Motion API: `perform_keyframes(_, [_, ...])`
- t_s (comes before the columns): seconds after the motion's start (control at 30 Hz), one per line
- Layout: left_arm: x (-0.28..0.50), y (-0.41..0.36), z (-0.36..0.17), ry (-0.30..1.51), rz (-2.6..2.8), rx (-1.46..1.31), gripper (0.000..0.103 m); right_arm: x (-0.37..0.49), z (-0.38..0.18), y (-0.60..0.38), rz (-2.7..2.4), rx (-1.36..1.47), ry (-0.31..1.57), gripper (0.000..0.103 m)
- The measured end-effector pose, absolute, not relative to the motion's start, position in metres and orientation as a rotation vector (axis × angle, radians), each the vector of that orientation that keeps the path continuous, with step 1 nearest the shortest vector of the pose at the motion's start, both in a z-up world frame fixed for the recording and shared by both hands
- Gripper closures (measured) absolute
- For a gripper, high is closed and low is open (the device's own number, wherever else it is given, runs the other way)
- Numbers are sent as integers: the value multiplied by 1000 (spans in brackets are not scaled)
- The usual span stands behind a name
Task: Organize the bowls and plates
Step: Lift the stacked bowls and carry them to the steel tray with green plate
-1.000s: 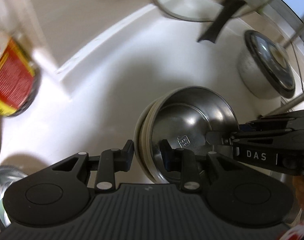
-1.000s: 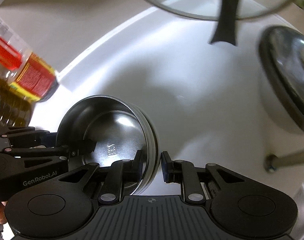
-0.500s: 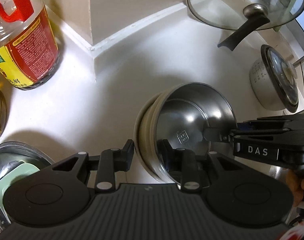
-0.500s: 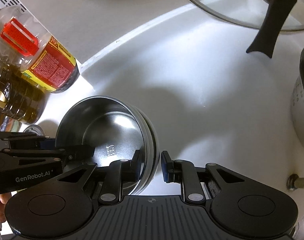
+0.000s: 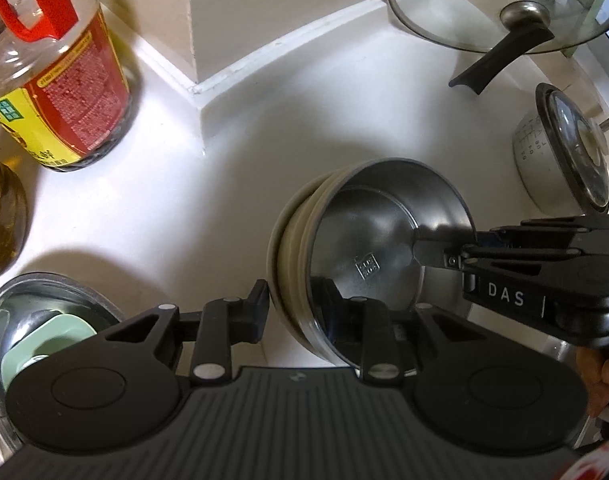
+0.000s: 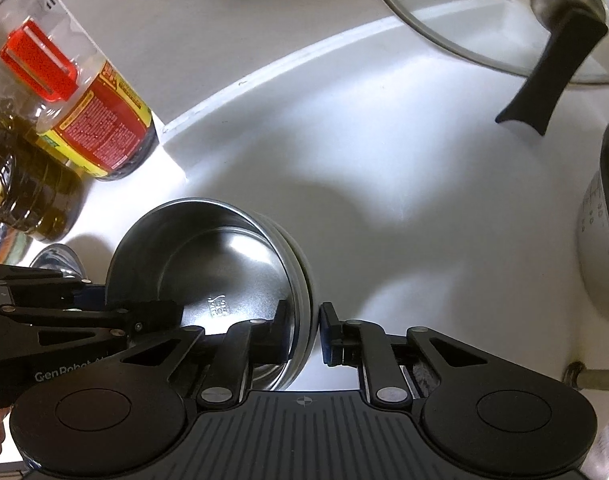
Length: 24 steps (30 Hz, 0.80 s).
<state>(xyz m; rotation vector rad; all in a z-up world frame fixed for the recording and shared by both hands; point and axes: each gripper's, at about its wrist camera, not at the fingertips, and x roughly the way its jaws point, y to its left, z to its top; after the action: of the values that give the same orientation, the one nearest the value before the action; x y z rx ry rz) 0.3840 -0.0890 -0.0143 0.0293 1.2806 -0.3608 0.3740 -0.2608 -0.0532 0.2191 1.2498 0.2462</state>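
The nested stack of shiny steel bowls with cream outer walls (image 5: 368, 248) hangs tilted above the white countertop (image 5: 164, 216), between both tools. The left gripper (image 5: 294, 308) is clamped on its near rim, one finger inside and one outside. The right gripper (image 6: 302, 330) grips the opposite rim the same way.

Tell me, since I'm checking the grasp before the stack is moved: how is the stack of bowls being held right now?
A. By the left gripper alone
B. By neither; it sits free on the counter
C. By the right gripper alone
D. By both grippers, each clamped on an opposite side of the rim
D: the left gripper and the right gripper each straddle the rim of the stack of bowls, on opposite sides.
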Motion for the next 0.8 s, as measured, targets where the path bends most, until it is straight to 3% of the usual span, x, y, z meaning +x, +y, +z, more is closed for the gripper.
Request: perform_keyframes(0.8, [381,-43,-1,1255,-254,-56,79,384,-39,-213,329,130,1222,91])
